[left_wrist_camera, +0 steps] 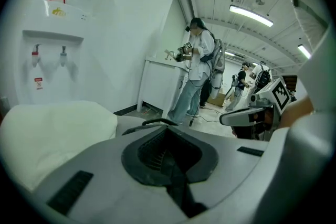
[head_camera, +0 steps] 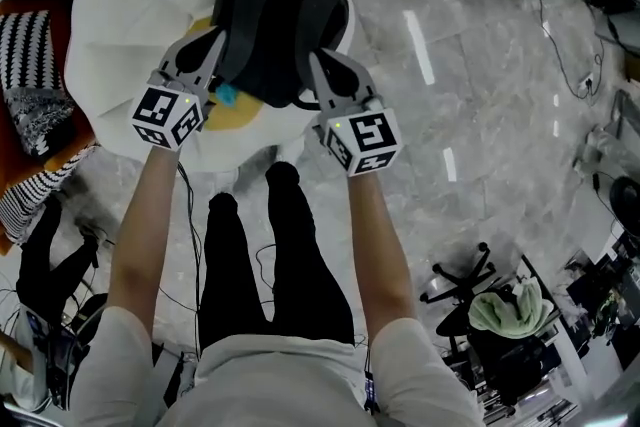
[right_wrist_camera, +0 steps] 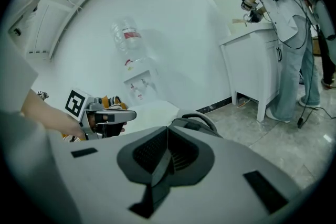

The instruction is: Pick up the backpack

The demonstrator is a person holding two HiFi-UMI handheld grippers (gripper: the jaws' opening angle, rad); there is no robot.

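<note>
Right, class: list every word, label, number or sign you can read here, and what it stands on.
No text reads clearly.
Red label on the clear plastic water bottle: blurred.
Red sticker on the white water dispenser: too small.
Black-and-white square markers on the cubes: patterns only.

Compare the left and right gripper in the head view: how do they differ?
Left gripper meets the backpack on its left side, right gripper on its right side. Left gripper's marker cube hangs over the white cushion; right gripper's sits lower in frame, over the grey floor. Shared: both jaws are shut on a dark strap of the backpack.
</note>
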